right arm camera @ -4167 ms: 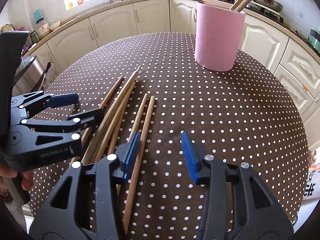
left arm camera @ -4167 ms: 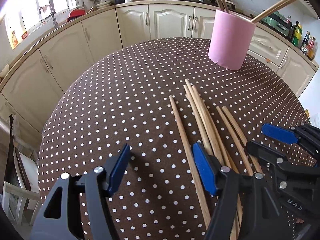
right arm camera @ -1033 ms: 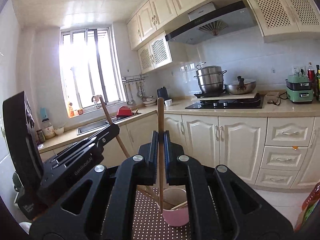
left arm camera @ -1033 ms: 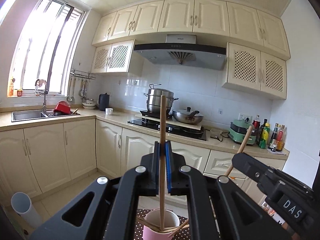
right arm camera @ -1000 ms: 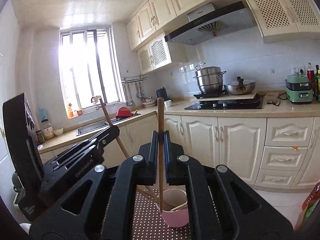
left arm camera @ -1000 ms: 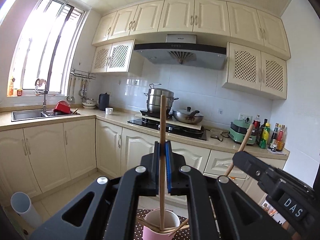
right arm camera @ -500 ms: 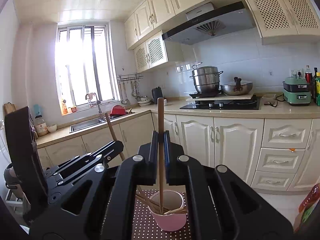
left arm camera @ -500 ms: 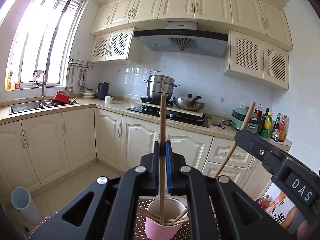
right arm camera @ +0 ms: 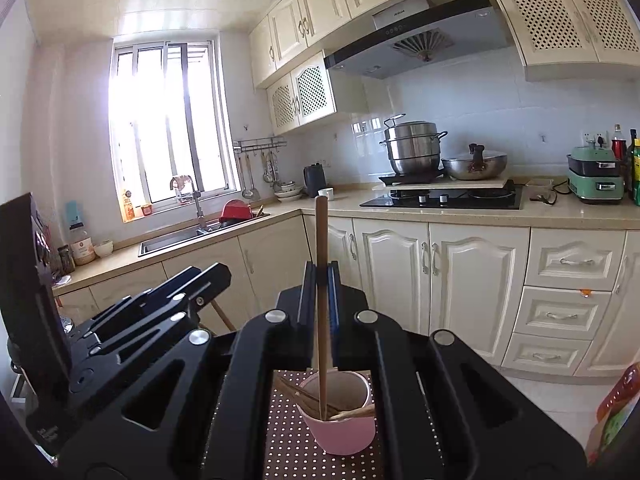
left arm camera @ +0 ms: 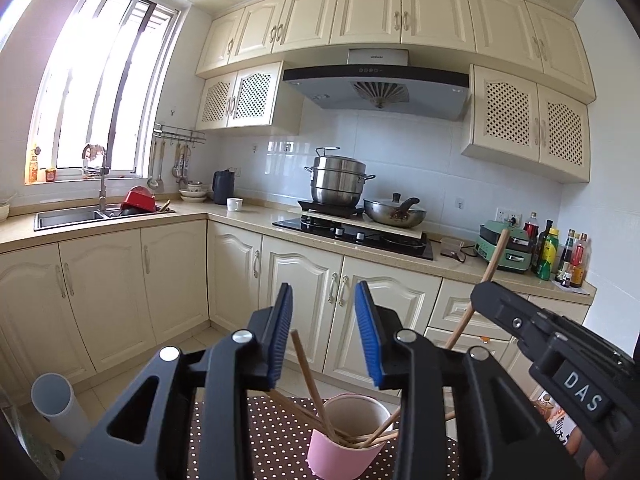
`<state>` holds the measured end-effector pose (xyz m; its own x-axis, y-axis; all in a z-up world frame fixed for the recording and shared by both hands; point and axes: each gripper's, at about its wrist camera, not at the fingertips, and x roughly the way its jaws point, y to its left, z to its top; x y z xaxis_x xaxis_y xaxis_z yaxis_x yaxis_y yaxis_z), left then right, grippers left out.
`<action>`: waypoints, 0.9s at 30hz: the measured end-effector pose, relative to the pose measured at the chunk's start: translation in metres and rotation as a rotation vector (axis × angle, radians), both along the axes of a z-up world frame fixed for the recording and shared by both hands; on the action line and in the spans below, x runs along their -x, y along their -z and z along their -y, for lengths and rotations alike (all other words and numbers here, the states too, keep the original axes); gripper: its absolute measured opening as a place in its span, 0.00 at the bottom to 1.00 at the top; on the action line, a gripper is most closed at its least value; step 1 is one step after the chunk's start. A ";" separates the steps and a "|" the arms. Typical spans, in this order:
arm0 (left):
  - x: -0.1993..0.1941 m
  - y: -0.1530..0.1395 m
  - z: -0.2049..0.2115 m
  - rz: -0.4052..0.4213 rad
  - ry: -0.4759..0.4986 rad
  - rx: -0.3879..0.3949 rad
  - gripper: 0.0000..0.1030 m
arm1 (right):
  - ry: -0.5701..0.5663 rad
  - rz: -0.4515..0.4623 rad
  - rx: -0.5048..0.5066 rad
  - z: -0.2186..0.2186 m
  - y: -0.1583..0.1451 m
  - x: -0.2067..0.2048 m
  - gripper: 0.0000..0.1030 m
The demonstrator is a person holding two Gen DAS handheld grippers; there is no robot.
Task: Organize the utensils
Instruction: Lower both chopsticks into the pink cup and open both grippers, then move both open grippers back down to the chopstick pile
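Observation:
A pink cup (left arm camera: 344,450) stands on the brown polka-dot table (left arm camera: 256,424) below both grippers; it also shows in the right wrist view (right arm camera: 344,434). Several wooden chopsticks lean inside it. My left gripper (left arm camera: 323,334) is open above the cup; a chopstick (left arm camera: 308,376) leans loose in the cup between its blue pads. My right gripper (right arm camera: 321,312) is shut on an upright wooden chopstick (right arm camera: 321,264) whose lower end is inside the cup. The right gripper's body and its chopstick (left arm camera: 480,288) show at the right in the left wrist view.
Cream kitchen cabinets (left arm camera: 292,288) and a counter with a hob (left arm camera: 352,232), pots and a sink (left arm camera: 68,216) lie beyond the table. A white pipe (left arm camera: 56,404) stands on the floor at the left. The left gripper's body (right arm camera: 120,332) sits left in the right wrist view.
My left gripper has opened and let go of its chopstick, which now leans in the pink cup. My right gripper still holds its chopstick upright over the cup.

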<state>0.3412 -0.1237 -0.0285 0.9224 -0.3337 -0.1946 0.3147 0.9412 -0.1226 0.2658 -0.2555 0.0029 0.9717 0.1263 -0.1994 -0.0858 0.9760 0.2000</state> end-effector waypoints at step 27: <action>0.020 -0.009 -0.037 -0.030 -0.048 -0.042 0.48 | 0.008 -0.085 -0.006 -0.012 0.015 -0.002 0.07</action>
<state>0.3216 -0.0870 -0.0195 0.9306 -0.2803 -0.2355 0.2658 0.9597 -0.0917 0.2682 -0.2433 -0.0118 0.9523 0.1197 -0.2807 -0.0601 0.9754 0.2120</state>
